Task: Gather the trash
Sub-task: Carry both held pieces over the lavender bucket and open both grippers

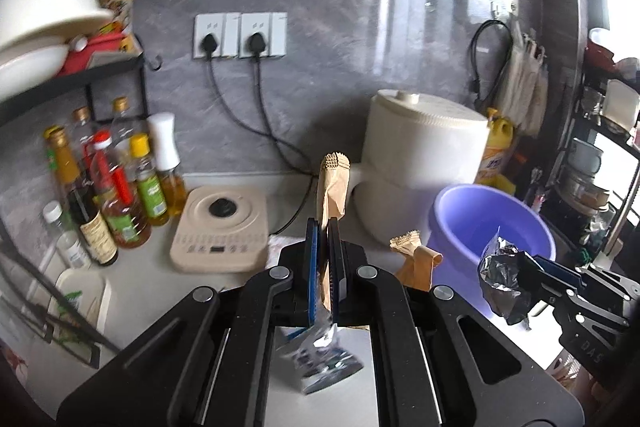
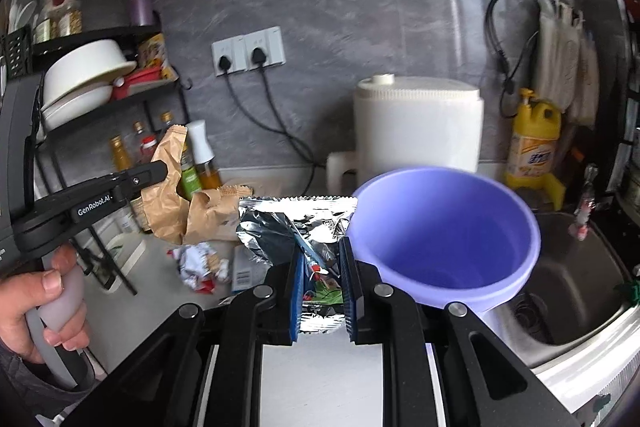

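My left gripper [image 1: 324,227] is shut on a brown paper bag [image 1: 331,187] and holds it upright above the counter; the bag also shows in the right wrist view [image 2: 172,187]. My right gripper [image 2: 322,251] is shut on a silver foil snack bag [image 2: 296,223], close to the left rim of the purple basin [image 2: 444,235]. In the left wrist view the right gripper [image 1: 524,267] holds the foil bag [image 1: 500,279] at the basin's [image 1: 488,223] front edge. A crumpled wrapper [image 2: 198,265] and a blue-white packet [image 1: 320,359] lie on the counter.
A white appliance [image 1: 420,155] stands behind the basin. A beige induction cooker [image 1: 220,227] and several oil and sauce bottles [image 1: 116,195] sit at the left. A steel sink [image 2: 560,291] is to the right. A yellow detergent bottle [image 2: 532,143] stands by the wall.
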`<state>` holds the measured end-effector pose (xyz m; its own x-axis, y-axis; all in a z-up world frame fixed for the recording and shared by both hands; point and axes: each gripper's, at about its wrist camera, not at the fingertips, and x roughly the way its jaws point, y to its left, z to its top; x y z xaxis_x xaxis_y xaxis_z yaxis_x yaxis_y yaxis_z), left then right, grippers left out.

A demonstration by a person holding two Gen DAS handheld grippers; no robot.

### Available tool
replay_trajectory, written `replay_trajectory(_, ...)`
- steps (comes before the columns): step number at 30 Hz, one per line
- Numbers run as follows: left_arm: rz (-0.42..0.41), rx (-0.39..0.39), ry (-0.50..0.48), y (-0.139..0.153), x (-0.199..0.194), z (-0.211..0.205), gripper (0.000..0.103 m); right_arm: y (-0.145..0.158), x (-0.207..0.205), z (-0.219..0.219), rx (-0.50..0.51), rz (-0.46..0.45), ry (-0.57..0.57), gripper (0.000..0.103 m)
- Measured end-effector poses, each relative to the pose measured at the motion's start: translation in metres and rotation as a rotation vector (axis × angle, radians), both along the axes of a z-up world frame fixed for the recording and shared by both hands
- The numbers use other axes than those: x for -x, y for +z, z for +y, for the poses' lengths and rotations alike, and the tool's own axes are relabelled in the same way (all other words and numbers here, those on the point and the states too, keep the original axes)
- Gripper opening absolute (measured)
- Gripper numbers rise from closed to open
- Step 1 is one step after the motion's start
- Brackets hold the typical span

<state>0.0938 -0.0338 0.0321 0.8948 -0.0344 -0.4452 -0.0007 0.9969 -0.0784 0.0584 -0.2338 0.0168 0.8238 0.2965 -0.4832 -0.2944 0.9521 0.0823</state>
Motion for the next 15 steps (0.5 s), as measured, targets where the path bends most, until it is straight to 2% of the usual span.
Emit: replay_trajectory(15,-0.037,0.003,-0.107,0.025,-0.04,-0.06,0.006,0.017,-0.017,-0.04,0.003,-0.047,-0.139,0.017)
